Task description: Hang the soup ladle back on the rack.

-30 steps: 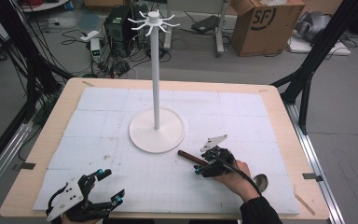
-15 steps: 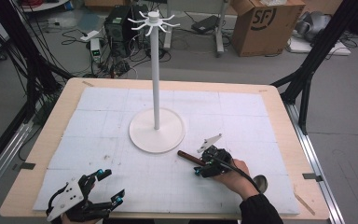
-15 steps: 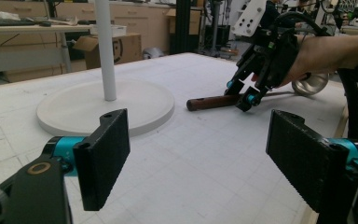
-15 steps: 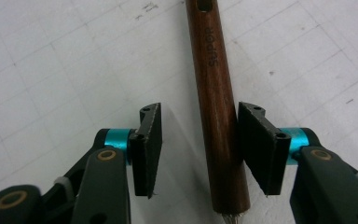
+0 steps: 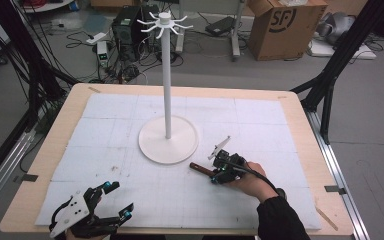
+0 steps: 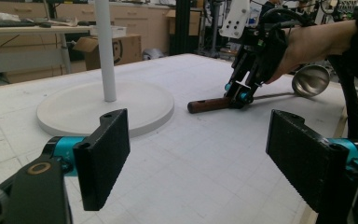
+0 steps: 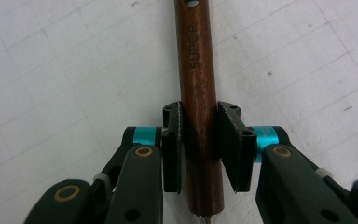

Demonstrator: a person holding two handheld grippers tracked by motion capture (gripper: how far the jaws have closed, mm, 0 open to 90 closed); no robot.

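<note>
Left gripper (image 5: 117, 200): held low, well in front of the white stand (image 5: 168, 137) and to its left, jaws spread wide, holding nothing. Right gripper (image 5: 213, 176): hand (image 5: 250, 180) angled down just in front-right of the stand's base, jaws clamped on the ladle's wooden handle (image 7: 199, 93); ladle (image 6: 261, 93) lay on the mat (image 5: 130, 125).

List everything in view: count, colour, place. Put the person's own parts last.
Ladle: one, steel bowl, brown wooden handle; lying right of the stand's base.
Stand: one, white, round base, hooks on top; mat centre.
Mat: one, white, gridded; covers table.
Table: one, light wood.
Cardboard box: one, brown; floor beyond table.
Right claw: one, black with teal; shut on the ladle handle.
Left claw: one, black with teal; open, near front left edge.
</note>
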